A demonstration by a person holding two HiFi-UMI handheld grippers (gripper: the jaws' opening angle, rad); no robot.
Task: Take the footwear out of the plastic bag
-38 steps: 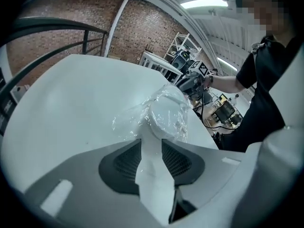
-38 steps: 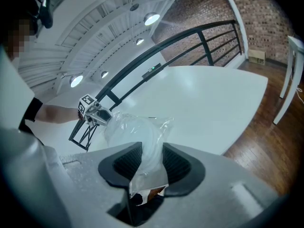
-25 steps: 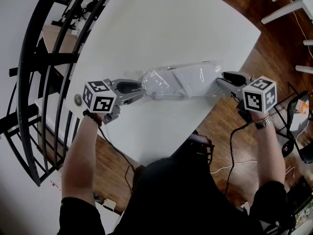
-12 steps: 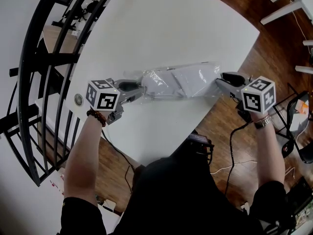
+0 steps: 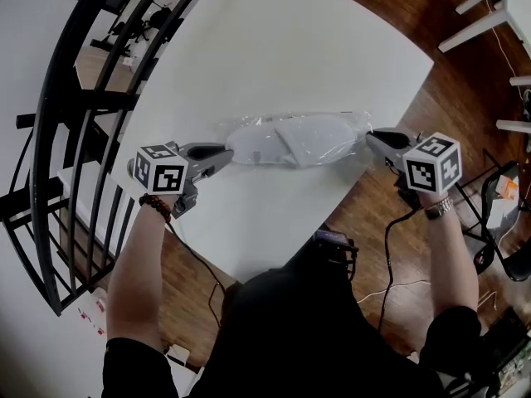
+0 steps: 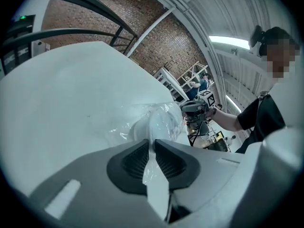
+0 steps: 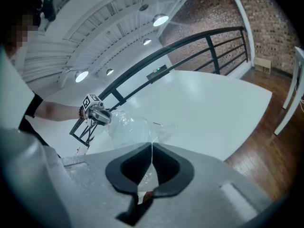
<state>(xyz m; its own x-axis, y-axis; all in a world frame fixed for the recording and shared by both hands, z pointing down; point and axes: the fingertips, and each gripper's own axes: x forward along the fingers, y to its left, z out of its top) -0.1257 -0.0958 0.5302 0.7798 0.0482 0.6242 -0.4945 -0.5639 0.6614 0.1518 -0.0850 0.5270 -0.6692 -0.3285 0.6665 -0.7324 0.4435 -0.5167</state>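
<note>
A clear plastic bag with white footwear inside hangs stretched between my two grippers over the white table. My left gripper holds the bag's left end; its jaws are closing, and in the left gripper view the film is pinched between the pads. My right gripper is shut on the bag's right end near the table's right edge; a thin sheet of film runs between its jaws. From each gripper view the bulging bag shows with the other gripper beyond it.
A black curved railing runs along the table's left side. Wooden floor lies to the right and in front. White furniture legs stand at the top right, a chair with an orange item at the right. A cable trails from the right gripper.
Both grippers' jaws have come together on the bag's ends. The bag has been pulled taut and sits a little higher in the view; the left gripper has drawn back to the left.
</note>
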